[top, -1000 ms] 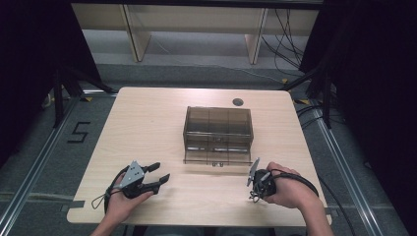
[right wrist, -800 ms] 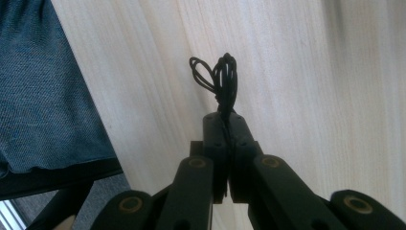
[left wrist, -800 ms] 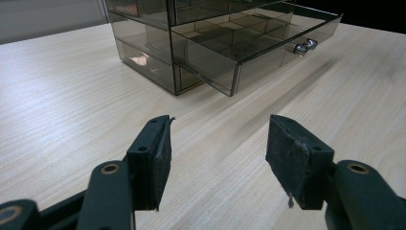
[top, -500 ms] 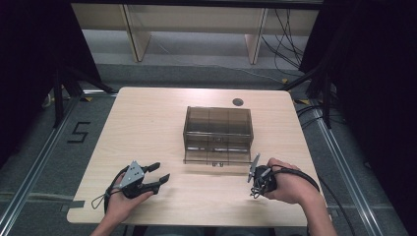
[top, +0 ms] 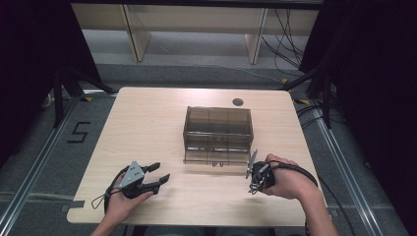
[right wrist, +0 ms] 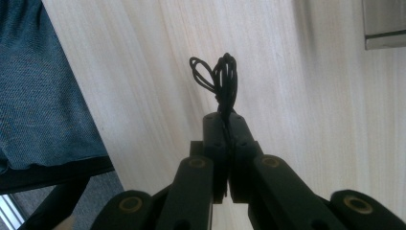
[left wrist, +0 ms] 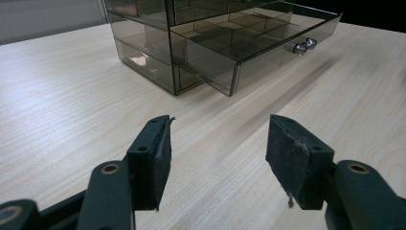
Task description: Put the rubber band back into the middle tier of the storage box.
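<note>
From the high view we see the left gripper (top: 156, 178) resting released on the desk (top: 147, 123), the smoky drawer box (top: 218, 132) ahead and to its right, well apart. The right gripper (top: 255, 181) sits just beside the box's near right corner.

In the left gripper view the jaws gape with only bare desk between them; the box's drawer (left wrist: 249, 52) juts out ahead.

In the right gripper view we find the jaws clenched on a black cord loop (right wrist: 220, 79).
</note>
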Available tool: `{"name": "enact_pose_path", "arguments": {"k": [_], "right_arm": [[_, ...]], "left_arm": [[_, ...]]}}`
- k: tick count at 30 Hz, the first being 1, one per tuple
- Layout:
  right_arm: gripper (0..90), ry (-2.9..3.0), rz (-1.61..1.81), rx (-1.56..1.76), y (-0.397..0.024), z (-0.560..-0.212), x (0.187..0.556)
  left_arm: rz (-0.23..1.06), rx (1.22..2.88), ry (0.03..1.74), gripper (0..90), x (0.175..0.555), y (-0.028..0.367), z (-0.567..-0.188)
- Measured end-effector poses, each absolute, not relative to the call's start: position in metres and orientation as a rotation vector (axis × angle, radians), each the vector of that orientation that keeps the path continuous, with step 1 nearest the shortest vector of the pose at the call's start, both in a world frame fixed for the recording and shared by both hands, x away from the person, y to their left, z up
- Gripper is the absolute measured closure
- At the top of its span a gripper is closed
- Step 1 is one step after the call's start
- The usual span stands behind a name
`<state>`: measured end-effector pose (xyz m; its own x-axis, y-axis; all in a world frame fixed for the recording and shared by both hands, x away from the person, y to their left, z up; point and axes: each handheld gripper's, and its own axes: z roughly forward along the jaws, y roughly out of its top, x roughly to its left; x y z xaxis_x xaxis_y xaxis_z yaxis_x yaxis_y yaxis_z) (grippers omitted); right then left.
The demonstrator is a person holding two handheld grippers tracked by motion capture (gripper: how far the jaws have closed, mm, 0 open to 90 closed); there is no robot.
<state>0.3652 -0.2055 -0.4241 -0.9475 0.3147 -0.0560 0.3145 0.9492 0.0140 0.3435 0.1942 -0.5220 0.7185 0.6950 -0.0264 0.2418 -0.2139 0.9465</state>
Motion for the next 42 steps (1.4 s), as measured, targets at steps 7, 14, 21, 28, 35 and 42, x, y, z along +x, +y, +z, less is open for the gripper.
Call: {"name": "enact_pose_path", "arguments": {"k": [7,14,21,28,35,42], "right_arm": [[89.2,3.042,0.007,0.478,-0.204,-0.422,0.368],[89.2,3.044,-0.001,0.467,-0.201,-0.419,0.371],[89.2,3.044,-0.002,0.468,-0.200,-0.416,0.375],[89.2,3.039,-0.006,0.453,-0.198,-0.412,0.378],[89.2,3.039,0.000,0.436,-0.195,-0.408,0.382],[89.2,3.029,-0.005,0.459,-0.192,-0.405,0.384]], "left_arm": [[0.492,1.781,0.743,41.1,0.343,0.194,-0.522],[0.495,1.783,0.737,41.1,0.344,0.194,-0.522],[0.493,1.781,0.740,41.1,0.344,0.194,-0.522],[0.491,1.780,0.743,41.1,0.343,0.194,-0.522],[0.491,1.780,0.742,41.1,0.343,0.194,-0.522],[0.490,1.781,0.743,41.1,0.344,0.194,-0.522]]}}
